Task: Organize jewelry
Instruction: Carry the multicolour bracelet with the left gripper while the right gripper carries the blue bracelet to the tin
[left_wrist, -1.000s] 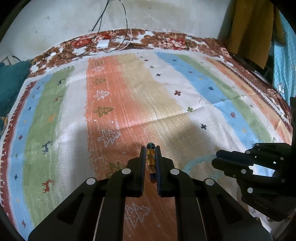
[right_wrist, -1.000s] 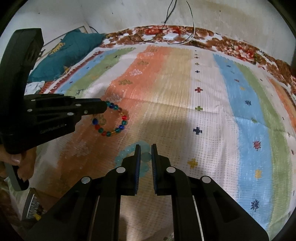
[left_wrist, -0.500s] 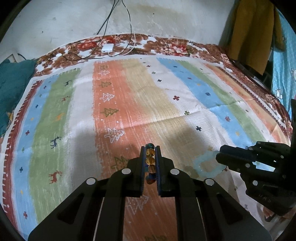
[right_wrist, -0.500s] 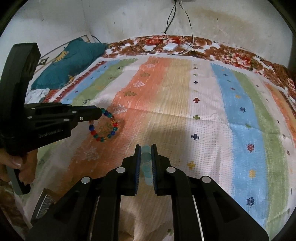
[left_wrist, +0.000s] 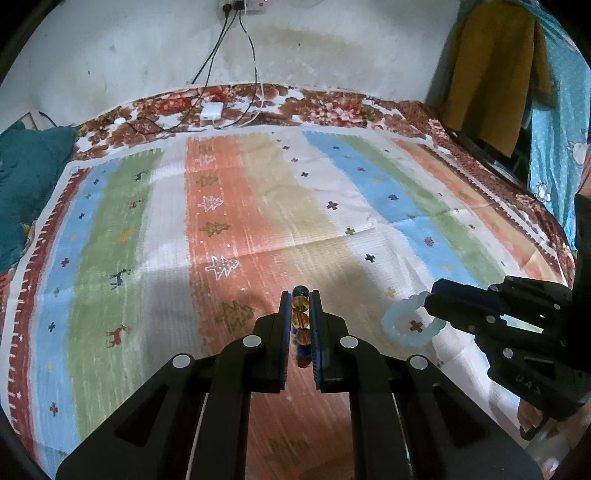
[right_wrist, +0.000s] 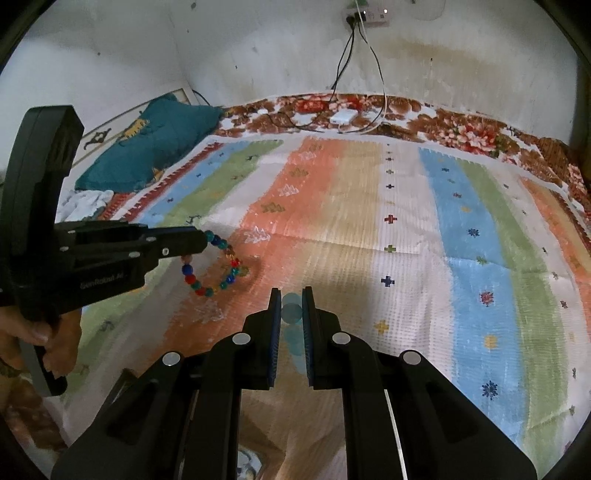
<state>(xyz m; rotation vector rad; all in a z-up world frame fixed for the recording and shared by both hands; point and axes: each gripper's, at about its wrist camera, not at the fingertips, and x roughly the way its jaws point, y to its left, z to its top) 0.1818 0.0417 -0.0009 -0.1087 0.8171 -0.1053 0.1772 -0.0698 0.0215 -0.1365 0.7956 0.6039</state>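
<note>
The left gripper (left_wrist: 300, 295), a black two-finger tool held in a person's hand (right_wrist: 40, 343), is pinched on a bracelet of round multicoloured glass beads (right_wrist: 212, 264); in its own view amber and dark beads sit stacked in the narrow gap between the blue-padded fingers (left_wrist: 284, 321), and in the right wrist view the rest of the loop of blue, red, green and amber beads hangs free below the fingertips, above the bed. The right gripper (right_wrist: 289, 293), also black with blue pads, is pinched on a bracelet of pale aqua translucent beads (left_wrist: 410, 325); its own view shows light blue beads squeezed between the fingers, and the left wrist view shows the pale ring dangling from its tip, off to the right of the left gripper. Both bracelets hang over a striped bedspread of orange, tan, white, blue and green bands with small tree, deer and cross motifs (left_wrist: 258, 206), which covers a bed with a brown floral sheet (left_wrist: 332, 107) showing along its far edge. A teal cushion (right_wrist: 155, 144) lies at the left corner of the bed, and a white charger block with black and white cables (left_wrist: 212, 110) rests near the wall.
</note>
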